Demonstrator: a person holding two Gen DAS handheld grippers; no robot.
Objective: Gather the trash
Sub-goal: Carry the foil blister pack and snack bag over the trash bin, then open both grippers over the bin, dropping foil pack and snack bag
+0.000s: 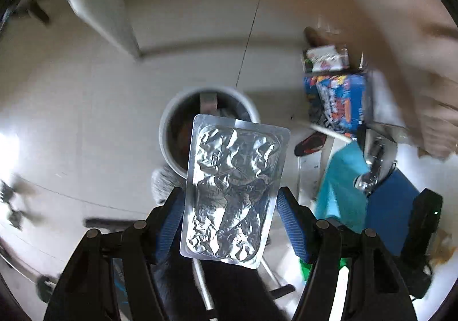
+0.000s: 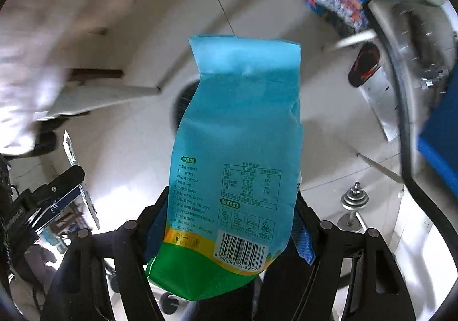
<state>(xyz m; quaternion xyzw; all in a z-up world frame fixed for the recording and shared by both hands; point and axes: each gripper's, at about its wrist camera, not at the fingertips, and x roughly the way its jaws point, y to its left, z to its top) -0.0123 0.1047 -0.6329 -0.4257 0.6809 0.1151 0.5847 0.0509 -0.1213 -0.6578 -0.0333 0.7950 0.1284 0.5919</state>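
Two hand-held grippers each carry one piece of trash, both pointing steeply down at a pale floor. The left gripper has its blue-padded jaws closed against the long edges of a silver foil blister tray, which stands up between them with its crinkled face to the camera. Just beyond the tray's upper edge, partly hidden by it, sits a round white trash bin with dark contents. The right gripper holds a turquoise food packet by its green lower end, printed back and barcode facing the camera; the packet fills the middle of that view, and only a dark curved sliver behind it hints at the bin. In the right view the left gripper shows at the lower left edge, well apart.

To finish this step well, each item should probably be brought over the bin's mouth, not its rim, before the jaws part. The tray is stiff and wide, so tilting it end-first should help it drop in. The packet is limp and light and may drift, so a low release seems wise. One at a time would avoid a collision.
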